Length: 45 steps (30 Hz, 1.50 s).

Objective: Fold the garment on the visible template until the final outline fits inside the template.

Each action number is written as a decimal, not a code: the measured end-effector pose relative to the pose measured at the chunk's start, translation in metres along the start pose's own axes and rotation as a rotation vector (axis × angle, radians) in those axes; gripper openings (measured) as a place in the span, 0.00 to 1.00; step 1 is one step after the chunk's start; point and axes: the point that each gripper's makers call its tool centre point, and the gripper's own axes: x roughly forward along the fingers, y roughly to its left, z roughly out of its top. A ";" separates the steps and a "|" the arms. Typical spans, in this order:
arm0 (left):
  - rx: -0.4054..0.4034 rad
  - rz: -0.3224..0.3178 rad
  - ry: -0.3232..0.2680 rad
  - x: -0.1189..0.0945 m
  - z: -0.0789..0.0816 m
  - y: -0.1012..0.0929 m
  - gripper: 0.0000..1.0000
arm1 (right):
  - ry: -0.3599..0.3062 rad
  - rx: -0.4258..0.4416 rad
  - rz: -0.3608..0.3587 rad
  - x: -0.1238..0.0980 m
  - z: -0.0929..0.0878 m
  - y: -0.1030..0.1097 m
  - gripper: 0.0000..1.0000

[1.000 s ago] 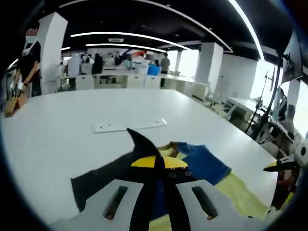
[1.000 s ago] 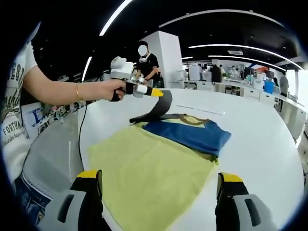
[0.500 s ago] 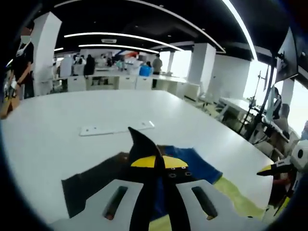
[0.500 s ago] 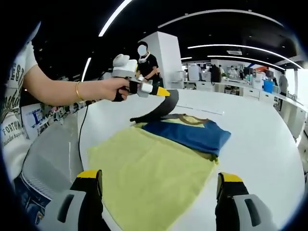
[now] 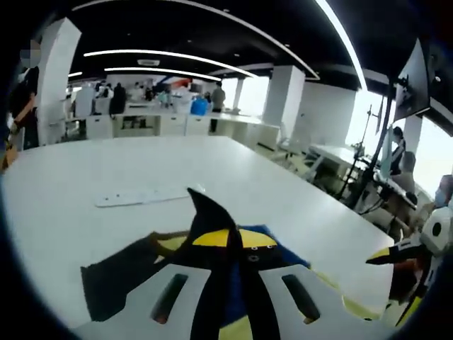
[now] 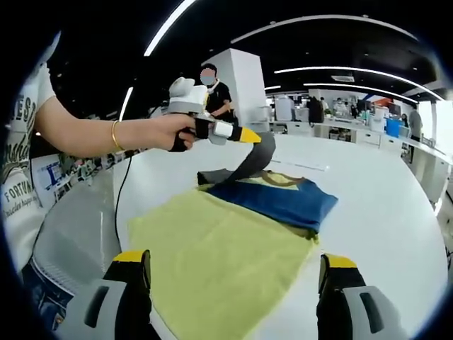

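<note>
Garment on white table w/ dark sleeve lifted, pinched in left gripper, over yellow template; right gripper jaws wide apart, holding nothing; white strip beyond, prob. a power bar; person near pillar.

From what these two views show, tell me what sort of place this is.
Most likely an open-plan lab or office workspace. A large white round-edged table carries the yellow, blue and dark grey garment, long white ceiling light strips run overhead, and white counters with people standing at them line the back.
</note>
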 end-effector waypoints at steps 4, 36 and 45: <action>-0.020 -0.031 -0.005 0.004 -0.001 -0.008 0.00 | 0.003 0.004 -0.011 -0.002 -0.001 -0.003 0.98; -0.103 -0.184 0.104 0.039 -0.046 -0.070 0.00 | 0.001 0.032 -0.044 -0.011 -0.007 -0.012 0.98; -0.112 -0.247 0.125 0.045 -0.060 -0.089 0.11 | -0.010 0.043 -0.053 -0.014 -0.007 -0.016 0.98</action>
